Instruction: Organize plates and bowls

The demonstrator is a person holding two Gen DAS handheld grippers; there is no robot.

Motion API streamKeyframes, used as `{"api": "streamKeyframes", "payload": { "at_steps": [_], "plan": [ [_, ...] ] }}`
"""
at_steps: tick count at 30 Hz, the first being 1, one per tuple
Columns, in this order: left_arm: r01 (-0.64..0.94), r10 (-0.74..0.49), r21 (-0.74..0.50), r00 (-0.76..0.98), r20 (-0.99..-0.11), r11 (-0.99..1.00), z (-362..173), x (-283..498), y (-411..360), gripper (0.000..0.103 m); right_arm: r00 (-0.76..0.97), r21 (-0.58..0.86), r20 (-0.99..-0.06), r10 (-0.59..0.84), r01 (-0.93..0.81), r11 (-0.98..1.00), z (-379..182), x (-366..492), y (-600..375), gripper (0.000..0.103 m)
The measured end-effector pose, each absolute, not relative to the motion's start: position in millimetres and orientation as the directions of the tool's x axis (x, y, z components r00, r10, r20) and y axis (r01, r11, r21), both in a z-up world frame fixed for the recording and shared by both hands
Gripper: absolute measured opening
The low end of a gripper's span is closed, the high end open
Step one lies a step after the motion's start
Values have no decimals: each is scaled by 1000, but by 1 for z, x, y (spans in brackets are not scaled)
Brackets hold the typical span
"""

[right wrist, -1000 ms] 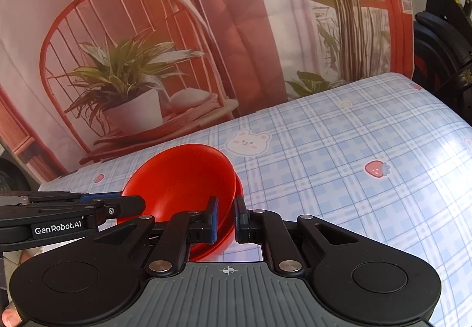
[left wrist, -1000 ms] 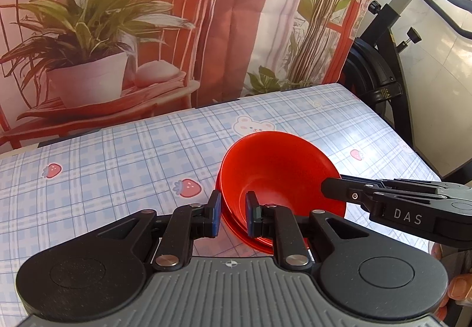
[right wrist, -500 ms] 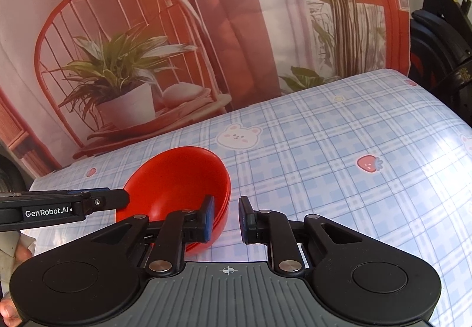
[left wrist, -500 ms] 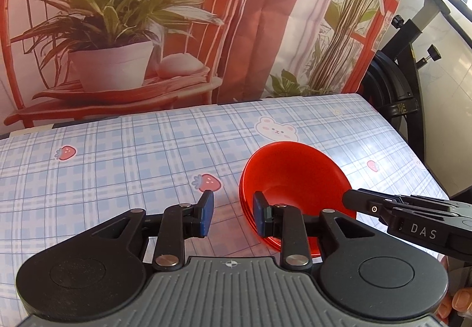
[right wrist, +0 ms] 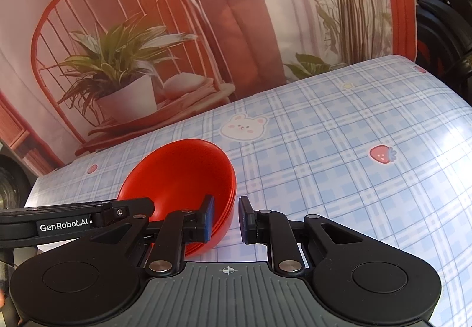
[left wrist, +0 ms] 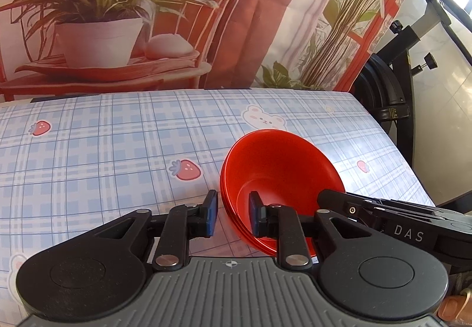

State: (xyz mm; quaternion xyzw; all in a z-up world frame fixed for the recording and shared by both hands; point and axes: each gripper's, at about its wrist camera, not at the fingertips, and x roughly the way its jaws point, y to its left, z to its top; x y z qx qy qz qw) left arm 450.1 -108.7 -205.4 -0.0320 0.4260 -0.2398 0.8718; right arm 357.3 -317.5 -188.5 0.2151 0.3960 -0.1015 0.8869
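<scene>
A stack of red bowls (left wrist: 280,173) sits on the plaid tablecloth, also in the right wrist view (right wrist: 180,176). My left gripper (left wrist: 230,215) is open, its fingers on either side of the stack's near-left rim without gripping it. My right gripper (right wrist: 225,218) is open too, its fingers on either side of the stack's near-right rim. Each gripper shows in the other's view: the right one (left wrist: 398,223), the left one (right wrist: 73,220). The near underside of the stack is hidden behind the fingers.
The table (left wrist: 103,156) is covered in a blue plaid cloth with strawberries and bears. A printed backdrop (left wrist: 147,17) hangs at the far edge. An exercise bike (left wrist: 413,76) stands beyond the right edge of the table.
Both grippers have opened and let go of the bowl rims. Both have drawn back a little, and the bowl stack rests on the table.
</scene>
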Motion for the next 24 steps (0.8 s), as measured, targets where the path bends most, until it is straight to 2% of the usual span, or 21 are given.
{"api": "streamKeyframes", "payload": {
  "at_steps": [13, 24],
  "plan": [
    [406, -456, -258, 531, -714, 877, -194, 443, -112, 15, 677, 296, -735, -40, 373, 879, -179, 346, -316, 14],
    [385, -452, -259, 590, -669, 886, -158, 406, -103, 15, 755, 346, -652, -76, 385, 856, -140, 305, -297, 13]
  ]
}}
